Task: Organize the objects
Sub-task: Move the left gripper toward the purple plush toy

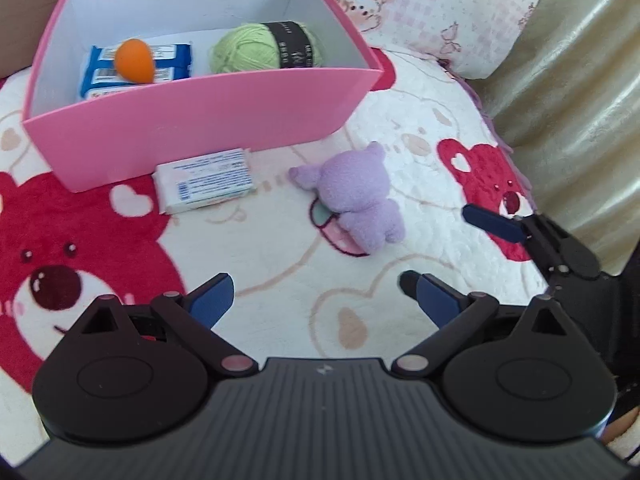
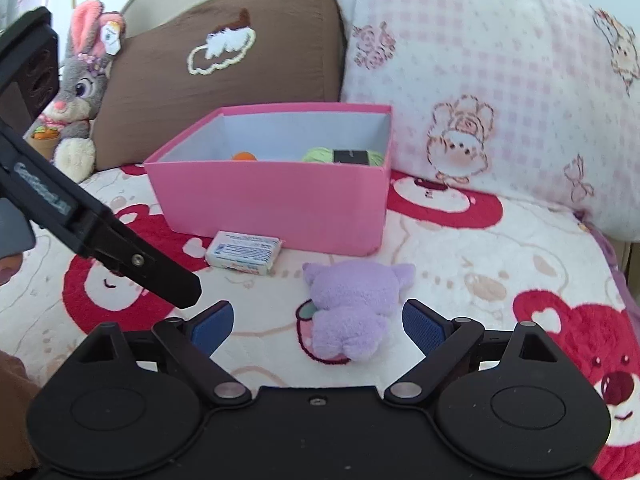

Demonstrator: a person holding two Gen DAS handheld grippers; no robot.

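The right hand-held gripper (image 2: 318, 326) stands wide, empty, around the purple plush toy (image 2: 352, 312). Soft, light, compressible: grip across its body.

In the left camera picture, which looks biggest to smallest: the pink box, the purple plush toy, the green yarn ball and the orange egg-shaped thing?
1. pink box
2. purple plush toy, though it lies nearer the camera
3. green yarn ball
4. orange egg-shaped thing

matte black on both, the left tool (image 1: 316, 300) and right tool (image 2: 318, 322): rounded housings with embossed ovals, ribbed centre deck, silver pivot screws, triangular cut-outs, blue textured pads (image 2: 424, 326) on angular fingers.
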